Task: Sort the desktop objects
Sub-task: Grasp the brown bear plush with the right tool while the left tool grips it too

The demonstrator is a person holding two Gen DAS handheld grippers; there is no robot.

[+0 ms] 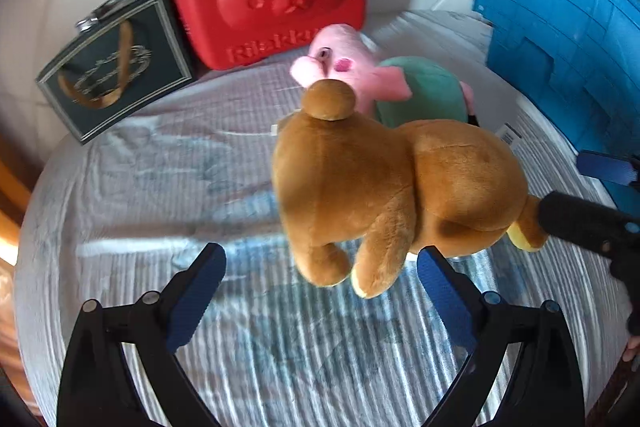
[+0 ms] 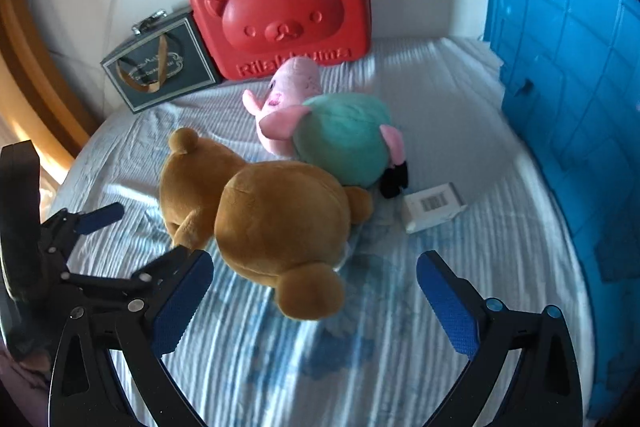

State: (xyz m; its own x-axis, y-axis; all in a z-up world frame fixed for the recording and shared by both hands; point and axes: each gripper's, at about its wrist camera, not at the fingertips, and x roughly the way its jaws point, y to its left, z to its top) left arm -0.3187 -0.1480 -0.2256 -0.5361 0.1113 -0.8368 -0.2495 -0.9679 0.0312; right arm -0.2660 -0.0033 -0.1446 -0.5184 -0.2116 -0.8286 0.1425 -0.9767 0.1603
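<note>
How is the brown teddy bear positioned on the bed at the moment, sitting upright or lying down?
Lying down. In the right wrist view the brown teddy bear sprawls across the striped sheet, its rounded back up, head low, beside the pink pig plush.

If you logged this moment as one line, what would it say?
task: sort desktop objects | left gripper: open, empty | right gripper: open, empty | brown teddy bear: lying on cloth, ungrasped | pink pig toy: behind bear

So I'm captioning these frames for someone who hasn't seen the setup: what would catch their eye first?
The brown plush bear lying on the striped cloth, right ahead of both open grippers, dominates. Just behind it lies a pink pig plush in a green dress, with a small white barcoded box to the bear's right. At the back a bright red bear-face case stands against the wall beside a dark gift box, and a blue crate fills the right edge.
</note>
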